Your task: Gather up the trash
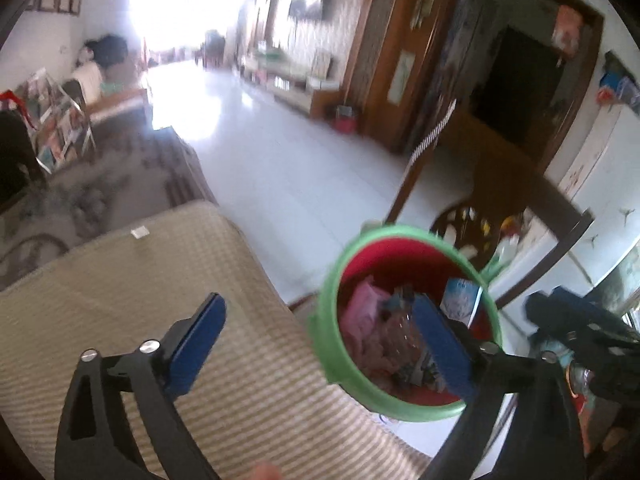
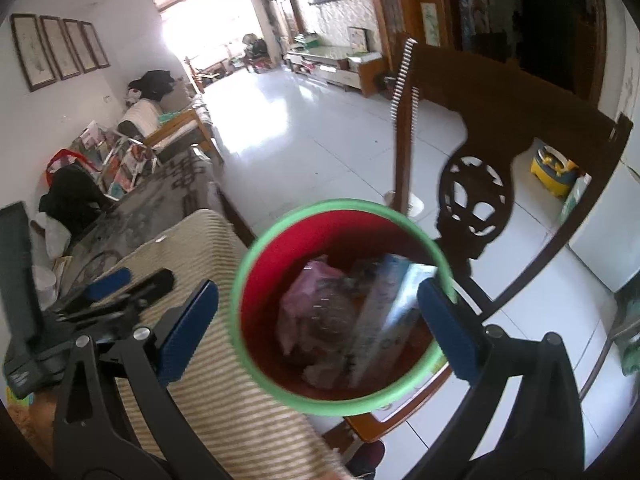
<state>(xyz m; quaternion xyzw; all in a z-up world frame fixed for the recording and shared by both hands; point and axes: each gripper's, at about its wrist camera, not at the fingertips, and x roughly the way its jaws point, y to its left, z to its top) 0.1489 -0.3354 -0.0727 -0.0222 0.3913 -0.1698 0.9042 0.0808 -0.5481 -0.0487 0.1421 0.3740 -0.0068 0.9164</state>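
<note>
A red trash bin with a green rim (image 1: pixel 326 304) (image 2: pixel 256 364) stands beside a striped beige cushion (image 1: pixel 160 292) (image 2: pixel 224 412). It holds pink wrapping (image 1: pixel 360 312) (image 2: pixel 304 300), a blue-white carton (image 1: pixel 460 296) (image 2: pixel 384 312) and other crumpled trash. My left gripper (image 1: pixel 320 340) is open and empty, above the cushion edge and the bin. My right gripper (image 2: pixel 316 324) is open and empty, its fingers either side of the bin mouth. The left gripper also shows at the left of the right wrist view (image 2: pixel 120 288). The right gripper shows at the right of the left wrist view (image 1: pixel 576 320).
A dark carved wooden chair (image 2: pixel 476 196) (image 1: pixel 500 184) stands right behind the bin. A patterned table or sofa surface (image 2: pixel 152 204) lies to the left. A white tiled floor (image 2: pixel 320 140) stretches ahead. A yellow toy (image 2: pixel 554 170) sits at the right.
</note>
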